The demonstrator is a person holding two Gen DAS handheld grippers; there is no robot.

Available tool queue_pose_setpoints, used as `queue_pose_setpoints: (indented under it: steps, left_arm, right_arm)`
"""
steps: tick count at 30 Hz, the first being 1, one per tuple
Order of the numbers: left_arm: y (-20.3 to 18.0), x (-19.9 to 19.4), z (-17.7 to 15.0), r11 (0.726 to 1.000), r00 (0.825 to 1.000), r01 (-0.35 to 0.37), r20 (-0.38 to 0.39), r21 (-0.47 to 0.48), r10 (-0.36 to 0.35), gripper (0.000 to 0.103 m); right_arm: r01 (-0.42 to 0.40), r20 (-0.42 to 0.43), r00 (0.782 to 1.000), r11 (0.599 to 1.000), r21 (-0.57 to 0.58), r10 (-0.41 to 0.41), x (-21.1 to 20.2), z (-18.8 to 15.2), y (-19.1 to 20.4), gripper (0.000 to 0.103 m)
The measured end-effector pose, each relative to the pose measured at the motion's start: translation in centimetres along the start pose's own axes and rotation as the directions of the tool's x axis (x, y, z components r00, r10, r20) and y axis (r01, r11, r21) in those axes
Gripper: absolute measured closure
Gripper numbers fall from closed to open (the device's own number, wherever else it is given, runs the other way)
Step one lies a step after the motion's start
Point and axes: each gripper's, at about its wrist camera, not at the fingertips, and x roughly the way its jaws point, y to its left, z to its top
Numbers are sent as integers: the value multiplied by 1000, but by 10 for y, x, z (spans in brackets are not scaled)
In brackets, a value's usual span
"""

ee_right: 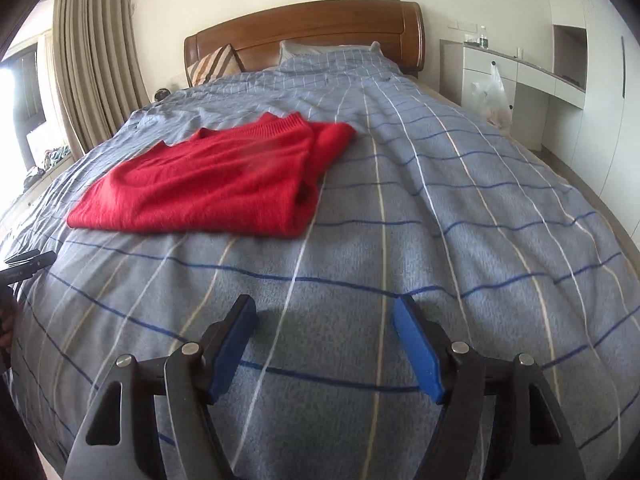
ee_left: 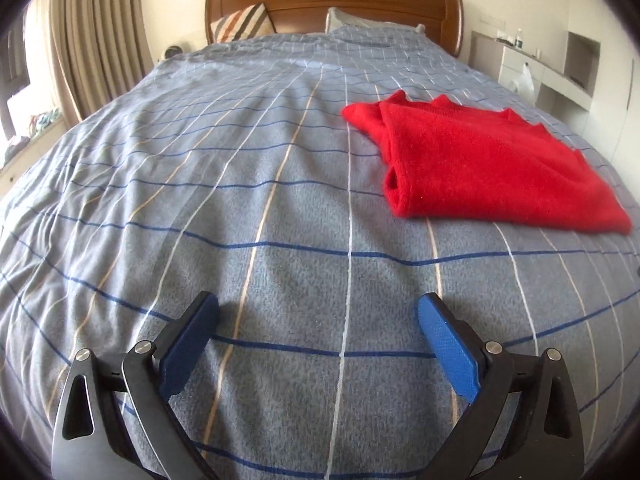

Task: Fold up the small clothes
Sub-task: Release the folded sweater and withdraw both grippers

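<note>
item one: left gripper (ee_left: 318, 312). i am seeing its blue fingers (ee_left: 448, 352) standing wide apart over the bed (ee_left: 240, 208), with nothing between them but checked cover; i am reading no contact with the cloth.

item two: right gripper (ee_right: 325, 314). its fingers (ee_right: 418, 354) are also standing apart, a little narrower than the left pair, and they are gripping nothing; only cover is showing in the gap.

item three: sweater (ee_left: 472, 160), red knit, the task's thing. it is lying folded flat on the bed, about midway up the cover, well apart from both pairs of fingers. in the left wrist view it is sitting ahead and to the right; in the right wrist view the sweater (ee_right: 208, 184) is sitting ahead and to the left, so i am placing it between the two grippers and beyond them. a ribbed edge is showing at its far side, and a folded layer is poking out at one far corner.

item four: headboard (ee_left: 332, 4), brown wood, at the far end of the bed, with a striped pillow (ee_left: 244, 22) leaning against it.

item five: curtain (ee_right: 92, 68), beige, hanging at the left.

item six: white counter (ee_right: 520, 68) at the right wall, with a plastic bag (ee_right: 494, 96) hanging off its front.

item seven: dark part of the left rig (ee_right: 28, 266), showing at the left edge of the right wrist view.
</note>
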Motion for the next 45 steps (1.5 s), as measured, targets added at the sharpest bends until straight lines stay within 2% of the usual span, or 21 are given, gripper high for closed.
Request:
queue_pose_setpoints:
  steps: [4,6,16,45]
  left_arm:
    - [6,3,-3,999,999,33,-4,-30,-33,1]
    - [7,3,-5,998,999,44,-3,-35,-44,1]
    - [4,1,-10,999,999,38,14,-28,-38,1]
    - [4,1,-11,999,999,38,17,-28,-38,1]
  right_arm:
    - [-31,-17,999,999,10,31,7,-1,-3,22]
    - [-51,-7,999,999,18,51,5,-3,-5,21]
    - [-71,25,997,997,35,70,2,-7,-8,21]
    - [-82,31,996,996,42,81,2,-8,-10,21]
